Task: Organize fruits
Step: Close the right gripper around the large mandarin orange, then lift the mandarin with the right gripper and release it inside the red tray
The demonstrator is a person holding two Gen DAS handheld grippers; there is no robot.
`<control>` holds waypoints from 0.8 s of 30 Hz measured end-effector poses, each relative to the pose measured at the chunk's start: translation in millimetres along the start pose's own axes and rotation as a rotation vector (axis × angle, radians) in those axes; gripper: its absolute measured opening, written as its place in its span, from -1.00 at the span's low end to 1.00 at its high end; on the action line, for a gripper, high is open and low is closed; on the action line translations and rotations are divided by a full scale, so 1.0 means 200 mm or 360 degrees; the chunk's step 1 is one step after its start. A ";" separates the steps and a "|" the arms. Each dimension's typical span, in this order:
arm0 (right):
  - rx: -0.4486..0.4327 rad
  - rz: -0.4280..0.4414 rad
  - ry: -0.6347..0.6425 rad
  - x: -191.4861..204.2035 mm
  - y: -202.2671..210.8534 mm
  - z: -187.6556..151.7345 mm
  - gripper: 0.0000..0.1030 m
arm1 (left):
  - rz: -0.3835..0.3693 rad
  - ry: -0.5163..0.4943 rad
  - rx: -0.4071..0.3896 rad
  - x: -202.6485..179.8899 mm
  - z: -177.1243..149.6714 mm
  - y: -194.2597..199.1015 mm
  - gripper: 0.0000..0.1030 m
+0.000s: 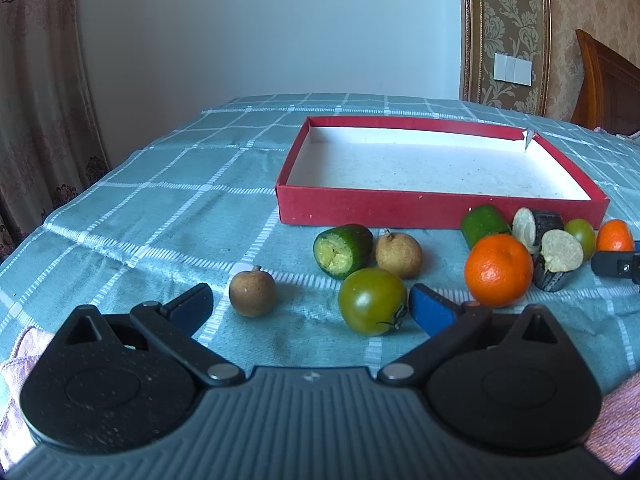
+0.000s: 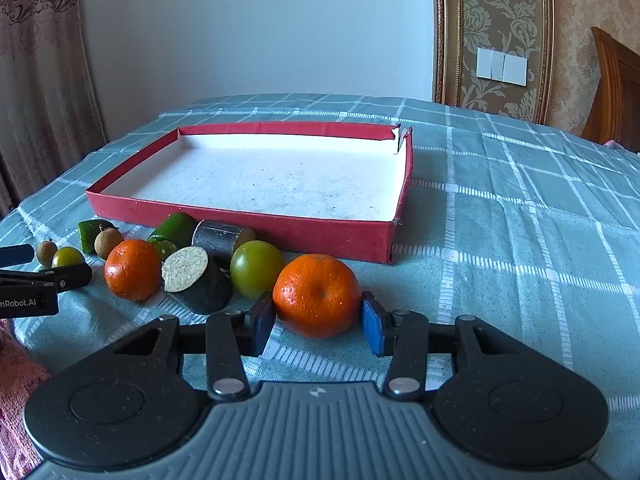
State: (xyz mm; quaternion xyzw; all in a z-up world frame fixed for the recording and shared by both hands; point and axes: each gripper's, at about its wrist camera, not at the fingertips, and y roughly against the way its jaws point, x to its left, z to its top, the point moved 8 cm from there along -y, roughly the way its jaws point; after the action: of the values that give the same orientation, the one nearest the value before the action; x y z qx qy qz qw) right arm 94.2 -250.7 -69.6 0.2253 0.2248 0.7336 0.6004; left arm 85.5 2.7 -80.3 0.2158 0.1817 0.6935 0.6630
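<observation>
Your right tongs (image 2: 318, 320) clamp orange (image 2: 317, 295); red box (image 2: 280, 230) lies straight ahead. Left tongs (image 1: 310, 304) released, empty.

Tablecloth (image 2: 520, 216): pale teal, white check grid. Tray (image 2: 248, 226): red outside, white speckled inside. Near tangerine (image 2: 318, 294) and left tangerine (image 2: 132, 269): bright orange. Tomato (image 2: 256, 268): green; far-left tomato (image 1: 372, 300) olive green. Cucumber piece (image 1: 344, 250): dark green skin, yellow-green cut face. Dark chunks (image 2: 200, 276): near-black skin, cream cut face. Two round fruits (image 1: 252, 294): tan-brown. Gripper pads (image 2: 374, 330): blue on black fingers. Curtain (image 1: 36, 80): beige, dark floral border. Wall panel (image 2: 496, 20): gold damask.
</observation>
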 end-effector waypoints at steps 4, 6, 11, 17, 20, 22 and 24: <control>-0.0063 -0.0043 0.0009 0.00 0.06 0.04 -0.12 | 0.0004 -0.0004 0.0005 0.00 0.00 0.00 1.00; -0.0108 -0.0082 0.0040 0.01 0.09 0.08 -0.12 | 0.0008 -0.0004 0.0007 0.00 0.00 0.00 1.00; -0.0222 -0.0184 0.0107 0.06 0.18 0.18 -0.12 | 0.0019 -0.0008 0.0009 0.00 0.00 -0.01 1.00; -0.0338 -0.0279 0.0179 0.10 0.25 0.29 -0.12 | 0.0023 -0.0009 0.0007 0.00 0.00 -0.01 1.00; -0.0367 -0.0287 0.0184 0.12 0.25 0.33 -0.12 | 0.0024 -0.0009 0.0002 0.00 0.00 -0.01 1.00; -0.0375 -0.0297 0.0189 0.13 0.24 0.36 -0.12 | 0.0024 -0.0009 0.0001 0.00 0.00 0.00 1.00; -0.0366 -0.0303 0.0189 0.13 0.20 0.39 -0.12 | 0.0024 -0.0007 -0.0002 0.00 0.00 0.00 1.00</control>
State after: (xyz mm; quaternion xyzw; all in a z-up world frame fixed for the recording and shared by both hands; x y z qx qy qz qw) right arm 104.9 -227.4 18.7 0.0891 0.1949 0.7064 0.6746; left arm 86.3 3.1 -79.9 0.2181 0.1782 0.6981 0.6583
